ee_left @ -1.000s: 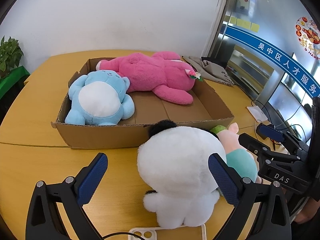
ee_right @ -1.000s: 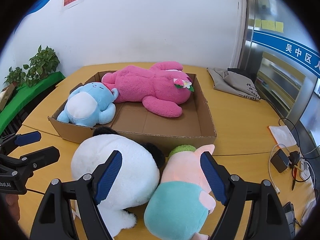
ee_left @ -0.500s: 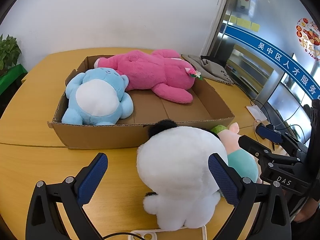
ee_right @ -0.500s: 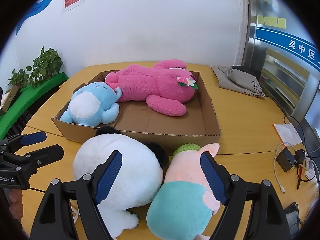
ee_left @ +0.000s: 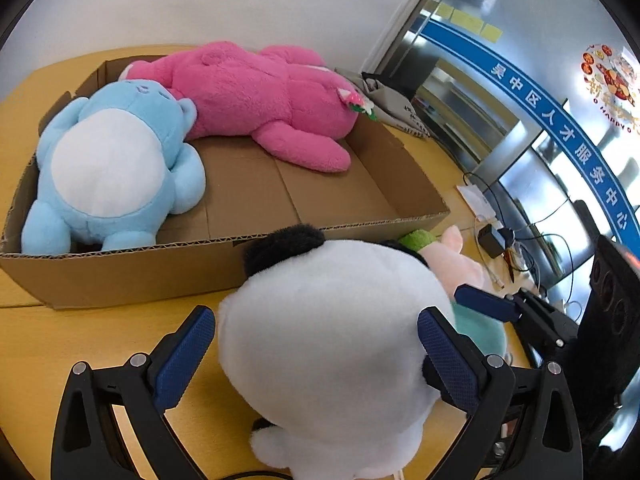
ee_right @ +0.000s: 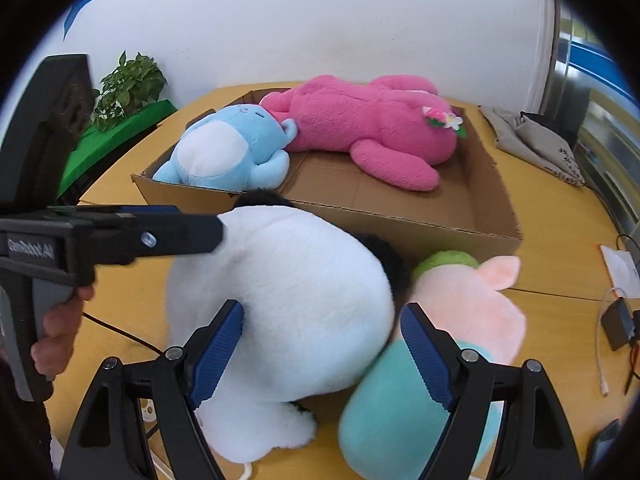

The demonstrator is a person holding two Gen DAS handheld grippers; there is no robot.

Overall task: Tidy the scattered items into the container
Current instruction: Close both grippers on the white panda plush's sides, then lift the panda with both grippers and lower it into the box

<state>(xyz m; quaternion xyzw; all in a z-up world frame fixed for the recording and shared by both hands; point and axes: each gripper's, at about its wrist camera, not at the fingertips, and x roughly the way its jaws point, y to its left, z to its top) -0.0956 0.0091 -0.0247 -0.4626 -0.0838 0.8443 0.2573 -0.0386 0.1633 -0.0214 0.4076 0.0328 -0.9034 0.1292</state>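
Observation:
A white panda plush [ee_left: 332, 344] with black ears lies on the wooden table in front of the cardboard box [ee_left: 120, 268]. My left gripper [ee_left: 316, 352] is open, with its fingers on either side of the panda's body. My right gripper [ee_right: 322, 348] is open around the panda [ee_right: 288, 292] from the other side. A pink and teal pig plush [ee_right: 452, 344] lies against the panda's right side. The box [ee_right: 460, 228] holds a blue plush [ee_left: 108, 168] and a pink plush [ee_left: 260, 96].
A grey cloth bag [ee_right: 536, 140] lies on the table beyond the box. Cables and a charger [ee_right: 620, 324] lie at the right. A potted plant [ee_right: 128, 84] on green cloth stands at the left.
Both grippers have moved forward and closed in on the panda. The right gripper has shifted left from the pig plush to straddle the panda. The left gripper now shows close in the right wrist view.

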